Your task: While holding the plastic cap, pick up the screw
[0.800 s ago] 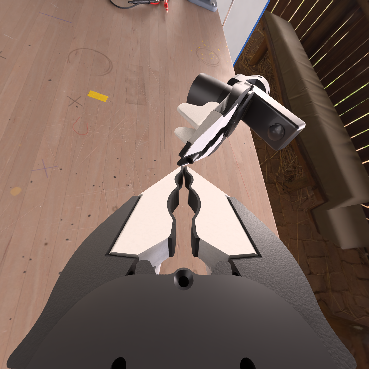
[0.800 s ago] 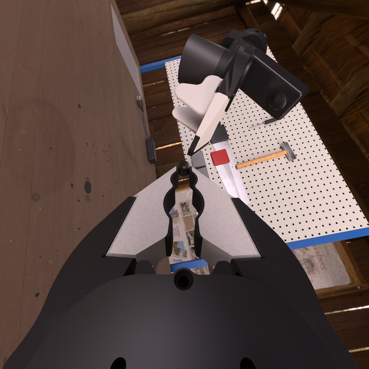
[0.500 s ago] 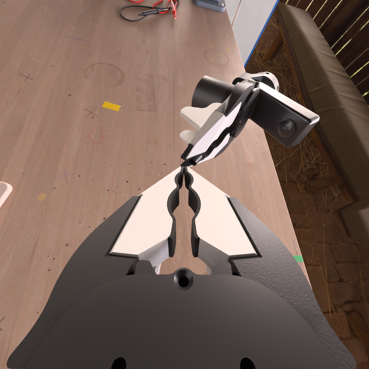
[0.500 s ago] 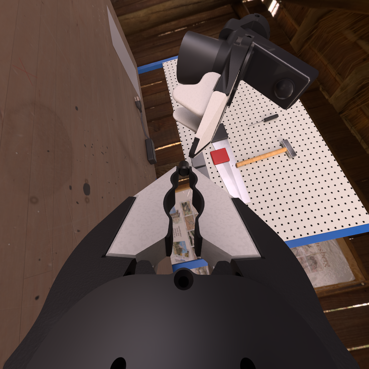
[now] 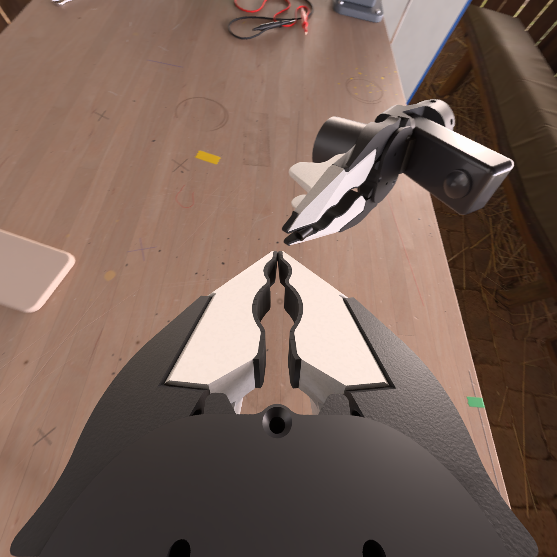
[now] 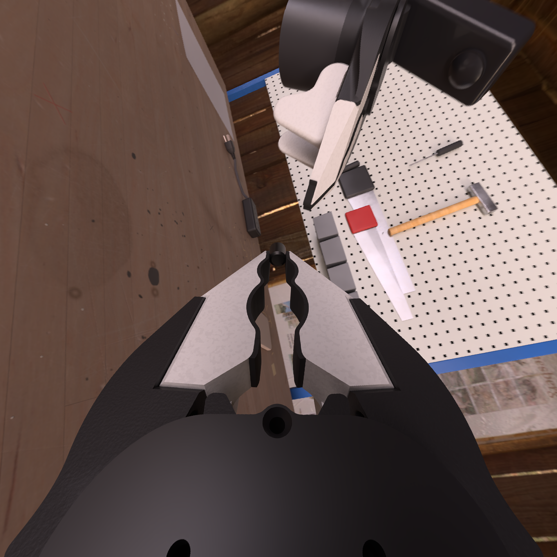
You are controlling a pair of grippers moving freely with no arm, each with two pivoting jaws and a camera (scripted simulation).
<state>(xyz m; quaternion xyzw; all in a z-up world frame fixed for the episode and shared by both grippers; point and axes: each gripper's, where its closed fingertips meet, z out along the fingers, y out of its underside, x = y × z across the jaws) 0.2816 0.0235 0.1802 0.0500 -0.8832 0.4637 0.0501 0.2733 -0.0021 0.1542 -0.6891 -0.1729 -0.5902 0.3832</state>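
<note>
My right gripper (image 6: 278, 256) is shut on a small black cylindrical plastic cap (image 6: 277, 254) held at its fingertips. In the left wrist view the right gripper (image 5: 294, 236) hovers above the wooden table (image 5: 120, 150), just beyond and right of my left gripper, with the cap (image 5: 304, 233) between its tips. My left gripper (image 5: 277, 252) is shut, and nothing shows between its tips. It also shows in the right wrist view (image 6: 310, 199), pointing down, above and right of the cap. I see no screw in either view.
Red and black test leads (image 5: 271, 18) and a grey device (image 5: 358, 9) lie at the table's far end. A pale tray corner (image 5: 30, 277) is at the left. The table edge (image 5: 452, 301) runs close on the right. A pegboard (image 6: 452, 301) holds a hammer (image 6: 437, 211).
The two grippers have drawn apart: the right gripper now sits farther right of my left tips. The left view has pulled back, bringing the pale tray corner into sight.
</note>
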